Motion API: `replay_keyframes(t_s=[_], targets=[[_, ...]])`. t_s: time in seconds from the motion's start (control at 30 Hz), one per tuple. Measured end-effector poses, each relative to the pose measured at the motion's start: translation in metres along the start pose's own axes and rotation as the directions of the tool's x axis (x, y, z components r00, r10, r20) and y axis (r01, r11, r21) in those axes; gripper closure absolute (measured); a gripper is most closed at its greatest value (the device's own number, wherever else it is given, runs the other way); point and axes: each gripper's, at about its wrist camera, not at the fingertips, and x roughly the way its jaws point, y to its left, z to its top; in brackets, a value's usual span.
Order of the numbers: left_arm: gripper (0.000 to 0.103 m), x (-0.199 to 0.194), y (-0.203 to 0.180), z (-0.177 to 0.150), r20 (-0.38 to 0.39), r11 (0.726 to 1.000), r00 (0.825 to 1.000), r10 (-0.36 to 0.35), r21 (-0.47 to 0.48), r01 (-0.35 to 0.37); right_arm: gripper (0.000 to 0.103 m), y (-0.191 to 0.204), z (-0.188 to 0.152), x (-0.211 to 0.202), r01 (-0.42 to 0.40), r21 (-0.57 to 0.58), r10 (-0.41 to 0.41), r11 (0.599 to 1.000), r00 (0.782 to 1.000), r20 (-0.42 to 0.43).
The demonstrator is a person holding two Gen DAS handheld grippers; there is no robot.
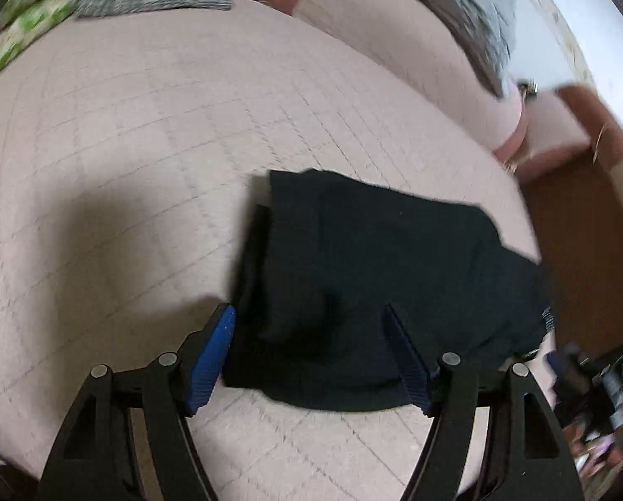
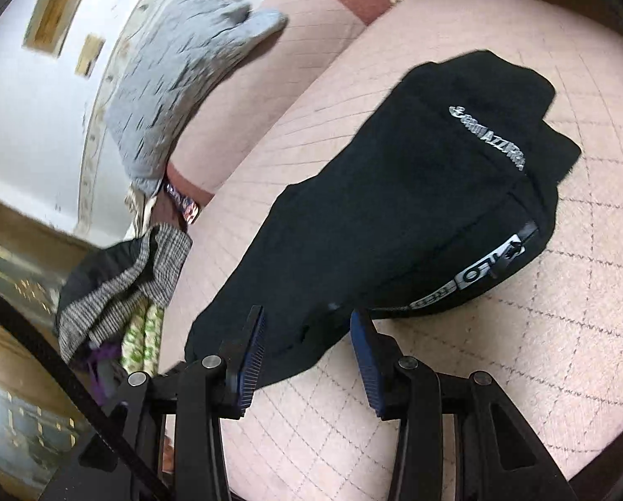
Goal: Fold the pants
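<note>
**Black pants lie folded on the pink sofa, both tongs spread above them**

Blue-padded fingers of the left gripper (image 1: 309,325) fill the bottom of the left wrist view, spread wide with nothing between the pads. One pad (image 1: 211,363) sits at the left edge of the dark cloth; the other shows against the cloth itself. Whether either pad touches the fabric cannot be told.

Just beyond them the black pants (image 1: 386,288) lie in a compact folded bundle on the pink quilted sofa seat (image 1: 136,133), toward the right side of the cushion and near its front edge. The bundle looks layered, with an upper flap lying over a lower one along its left side.

From the right wrist view, the right gripper (image 2: 307,334) is also open, its two blue pads apart and holding nothing. The near end of the pants (image 2: 395,208) reaches into the gap between the fingers. A silver printed logo (image 2: 489,137) runs across the upper part of the bundle, and a grey lettered band with a zipper pull (image 2: 495,263) shows along its right edge.

A grey quilted cloth (image 2: 173,79) is draped over the sofa backrest. A heap of other clothes (image 2: 119,292), grey checked and green patterned, sits at the far end of the seat, well apart from the pants. Two framed pictures (image 2: 54,18) hang on the white wall behind.
</note>
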Motion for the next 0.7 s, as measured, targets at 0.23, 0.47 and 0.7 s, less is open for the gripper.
replay_keyframes(t_s=[0.23, 0.47, 0.7], targets=[[0.085, 0.005, 0.001, 0.004, 0.003, 1.0, 1.0, 0.0, 0.009, 0.0, 0.056, -0.002, 0.016, 0.03, 0.06, 0.046, -0.057, 0.997, 0.997, -0.059], [0.087, -0.001, 0.003, 0.006, 0.033, 0.999, 0.999, -0.026, 0.033, 0.025, 0.056, 0.024, 0.024, 0.059, 0.286, 0.018, -0.284, 0.958, 0.955, -0.083], [0.087, -0.004, 0.017, 0.006, 0.021, 0.996, 0.996, -0.087, 0.008, 0.087, 0.056, 0.013, 0.012, 0.068, 0.262, 0.102, -0.25, 0.96, 0.962, -0.113]])
